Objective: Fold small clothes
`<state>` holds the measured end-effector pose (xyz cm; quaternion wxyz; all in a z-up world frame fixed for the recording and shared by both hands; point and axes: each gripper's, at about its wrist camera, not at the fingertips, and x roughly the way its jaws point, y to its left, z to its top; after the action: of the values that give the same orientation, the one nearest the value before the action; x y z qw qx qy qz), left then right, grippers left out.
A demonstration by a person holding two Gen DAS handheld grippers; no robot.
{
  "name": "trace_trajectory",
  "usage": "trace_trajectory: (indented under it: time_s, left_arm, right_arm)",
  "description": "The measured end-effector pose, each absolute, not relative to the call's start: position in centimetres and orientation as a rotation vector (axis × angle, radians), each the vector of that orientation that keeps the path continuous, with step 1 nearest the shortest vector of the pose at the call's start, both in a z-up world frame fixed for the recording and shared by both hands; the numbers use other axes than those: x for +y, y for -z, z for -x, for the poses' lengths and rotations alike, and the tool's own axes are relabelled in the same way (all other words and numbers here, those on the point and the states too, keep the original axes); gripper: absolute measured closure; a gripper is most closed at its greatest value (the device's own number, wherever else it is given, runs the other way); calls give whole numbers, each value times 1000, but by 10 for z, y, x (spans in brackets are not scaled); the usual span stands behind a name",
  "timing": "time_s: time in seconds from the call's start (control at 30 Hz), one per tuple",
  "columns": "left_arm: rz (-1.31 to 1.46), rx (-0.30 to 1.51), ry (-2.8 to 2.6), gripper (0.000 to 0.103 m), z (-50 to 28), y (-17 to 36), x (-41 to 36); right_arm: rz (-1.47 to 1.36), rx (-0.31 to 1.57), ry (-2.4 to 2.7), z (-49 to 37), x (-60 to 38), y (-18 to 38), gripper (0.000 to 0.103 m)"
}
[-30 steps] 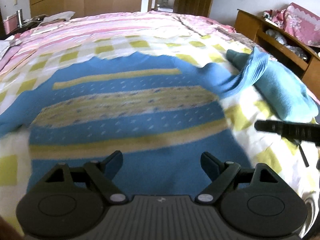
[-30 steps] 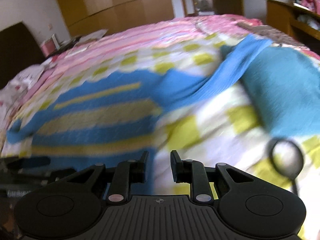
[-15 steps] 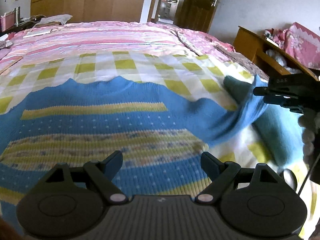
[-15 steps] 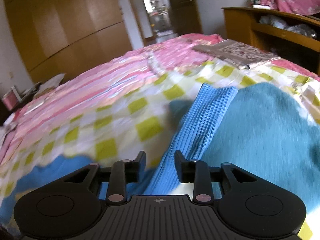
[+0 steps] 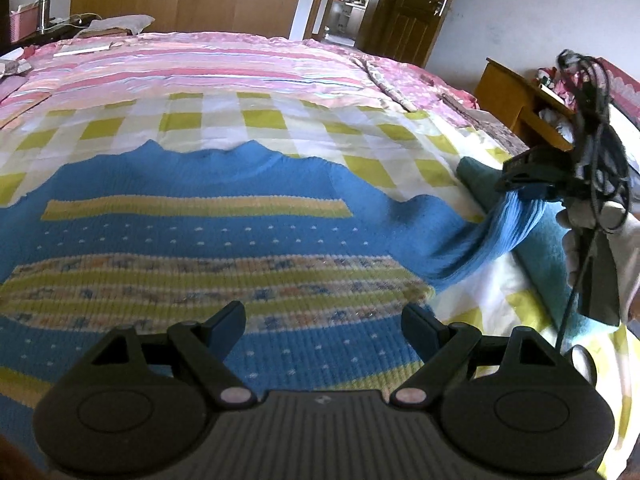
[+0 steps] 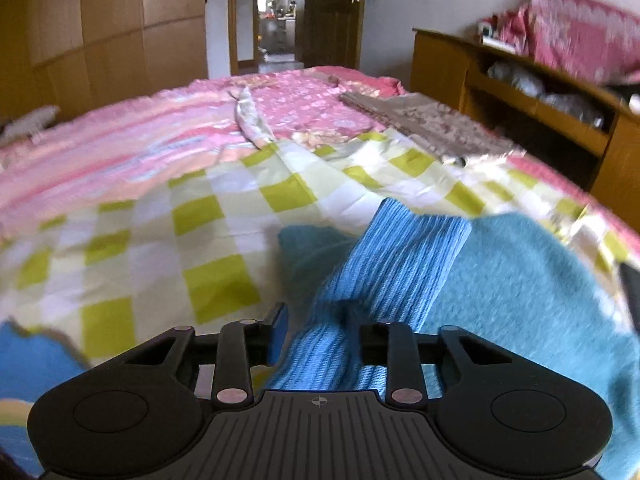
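Observation:
A small blue knitted sweater [image 5: 192, 240] with yellow and patterned bands lies flat on the checked bedspread [image 5: 248, 120]. My left gripper [image 5: 322, 320] is open and empty just above its lower body. The sweater's right sleeve [image 5: 480, 240] stretches to the right, its ribbed cuff [image 6: 400, 256] lying over a teal garment. My right gripper [image 6: 320, 328] has the sleeve between its fingers near the cuff; in the left wrist view it [image 5: 528, 182] holds the cuff lifted off the bed.
A teal folded garment [image 6: 520, 280] lies on the bed to the right, under the sleeve. A wooden shelf unit [image 6: 540, 92] stands past the bed's right edge. Pink bedding [image 5: 200, 64] covers the far half. A black cable [image 5: 576, 312] hangs from the right gripper.
My right gripper has moved right and forward along the sleeve and now grips it near the cuff, lifting it. My left gripper has risen and shifted forward over the sweater's body, still open.

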<state>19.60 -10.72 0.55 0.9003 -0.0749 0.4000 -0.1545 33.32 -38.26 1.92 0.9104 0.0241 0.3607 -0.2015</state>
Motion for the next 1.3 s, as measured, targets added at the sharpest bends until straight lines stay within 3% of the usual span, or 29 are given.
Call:
trace_trajectory:
  time_s: [0.03, 0.13, 0.4, 0.77, 1.07, 1.3]
  left_arm:
    - [153, 824, 318, 13, -193, -6, -104]
    - [157, 813, 314, 13, -188, -9, -93]
    - [187, 790, 301, 13, -181, -16, -67]
    - [177, 774, 224, 13, -158, -17, -5]
    - [223, 795, 114, 13, -146, 9, 55]
    - [278, 772, 93, 13, -152, 14, 84]
  right_arm:
    - [-22, 749, 429, -334, -381, -18, 93]
    - [-45, 754, 412, -330, -387, -21, 97]
    - [-253, 672, 210, -301, -380, -57, 97]
    - [-313, 667, -299, -285, -238, -79, 97]
    - [-85, 931, -553, -251, -128, -1, 89]
    - [140, 810, -529, -234, -115, -19, 85]
